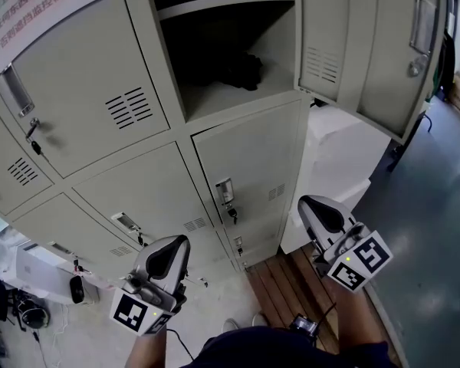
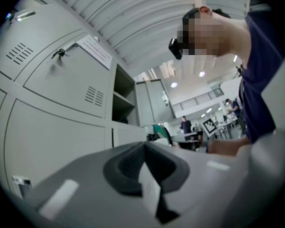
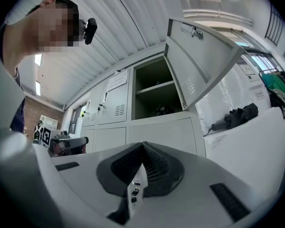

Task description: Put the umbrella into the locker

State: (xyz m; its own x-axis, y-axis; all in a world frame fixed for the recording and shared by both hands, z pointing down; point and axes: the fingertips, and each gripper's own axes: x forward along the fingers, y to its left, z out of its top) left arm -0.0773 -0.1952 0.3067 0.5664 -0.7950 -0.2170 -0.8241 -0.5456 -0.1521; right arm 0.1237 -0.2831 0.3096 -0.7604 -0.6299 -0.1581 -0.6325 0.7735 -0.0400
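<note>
The umbrella (image 3: pixel 239 115), as I read it, is the black folded bundle with a stubby grey handle (image 3: pixel 220 125) lying on the white surface (image 3: pixel 249 151) just right of the lockers. From the head view it is hidden behind the swung-out door (image 1: pixel 368 44). The open locker (image 1: pixel 215 96) already holds another dark lump (image 1: pixel 234 70); I cannot tell what that is.

I expect the umbrella to be light, with a stiff core under loose, slippery cloth that would bunch and slide under a pinch. The handle looks like the firm place to take hold, or else the middle of the bundle, squeezed down to the shaft.

My right tongs (image 3: pixel 142 146) are closed with nothing between them, pointing towards the lockers, well short of the umbrella. My left tongs (image 2: pixel 145 146) are closed and empty too, held low in front of the shut lower doors. The right tongs would have to open before any grasp.
</note>
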